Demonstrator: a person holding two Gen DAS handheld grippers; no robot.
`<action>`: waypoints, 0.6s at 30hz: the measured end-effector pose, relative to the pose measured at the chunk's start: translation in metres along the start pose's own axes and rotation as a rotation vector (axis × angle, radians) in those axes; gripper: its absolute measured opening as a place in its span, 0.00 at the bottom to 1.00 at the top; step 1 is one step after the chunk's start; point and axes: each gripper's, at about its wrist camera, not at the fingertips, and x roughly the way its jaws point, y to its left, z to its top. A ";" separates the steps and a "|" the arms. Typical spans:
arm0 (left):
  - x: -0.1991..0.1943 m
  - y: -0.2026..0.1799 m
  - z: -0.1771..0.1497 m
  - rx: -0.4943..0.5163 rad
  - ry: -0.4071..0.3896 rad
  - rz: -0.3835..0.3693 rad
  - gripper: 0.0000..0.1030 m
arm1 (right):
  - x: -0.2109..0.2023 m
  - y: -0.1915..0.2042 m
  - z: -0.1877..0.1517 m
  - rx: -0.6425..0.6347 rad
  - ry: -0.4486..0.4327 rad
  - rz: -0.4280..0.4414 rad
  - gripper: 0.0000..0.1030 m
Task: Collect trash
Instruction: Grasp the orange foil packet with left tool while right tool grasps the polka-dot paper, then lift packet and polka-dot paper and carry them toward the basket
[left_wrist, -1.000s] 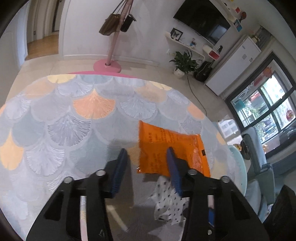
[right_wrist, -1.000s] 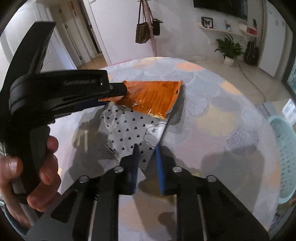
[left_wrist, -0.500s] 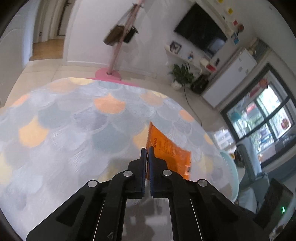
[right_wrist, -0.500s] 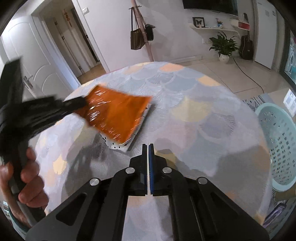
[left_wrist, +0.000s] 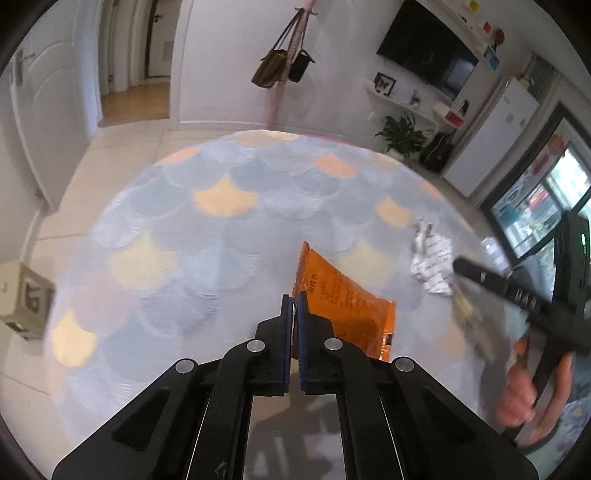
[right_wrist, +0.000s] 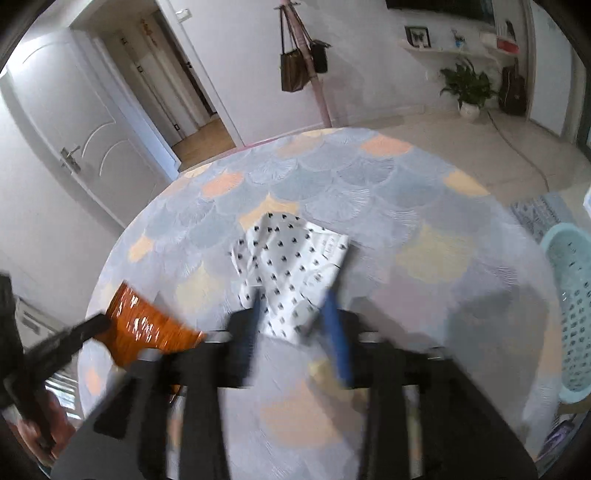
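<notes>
Two pieces of trash show: one orange snack wrapper (left_wrist: 341, 295) and one white wrapper with black spots (right_wrist: 291, 269). There are two tongs, each held by a person's hand.

The left tongs (left_wrist: 294, 301) point steeply down over the round desk (left_wrist: 207, 258) with its fan-scale cloth. Their blue pads are closed on the near left edge of the orange snack wrapper, which stands up edgewise above the cloth. The right tongs (right_wrist: 295, 314) also point down over the desk; their jaws have just been opening and stand apart, with the near end of the white wrapper lying between the pads, though blur hides whether either pad touches it. That wrapper lies flat near the middle of the desk.

The left wrist view shows the right hand (left_wrist: 532, 384) gripping its handle at the right edge, and a wall television (left_wrist: 428, 55). The right wrist view shows a pale green basket (right_wrist: 570, 306) off the desk's right edge, and the orange wrapper at the near left in the other tongs
</notes>
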 end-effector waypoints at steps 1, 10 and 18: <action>0.000 0.003 0.003 0.011 -0.001 0.018 0.01 | 0.004 0.001 0.003 0.012 -0.007 -0.006 0.52; 0.022 -0.019 0.043 0.163 -0.024 0.061 0.06 | 0.042 0.026 0.007 -0.035 -0.006 -0.149 0.69; 0.030 -0.031 0.044 0.167 -0.025 -0.049 0.07 | 0.037 0.028 -0.002 -0.120 -0.051 -0.265 0.08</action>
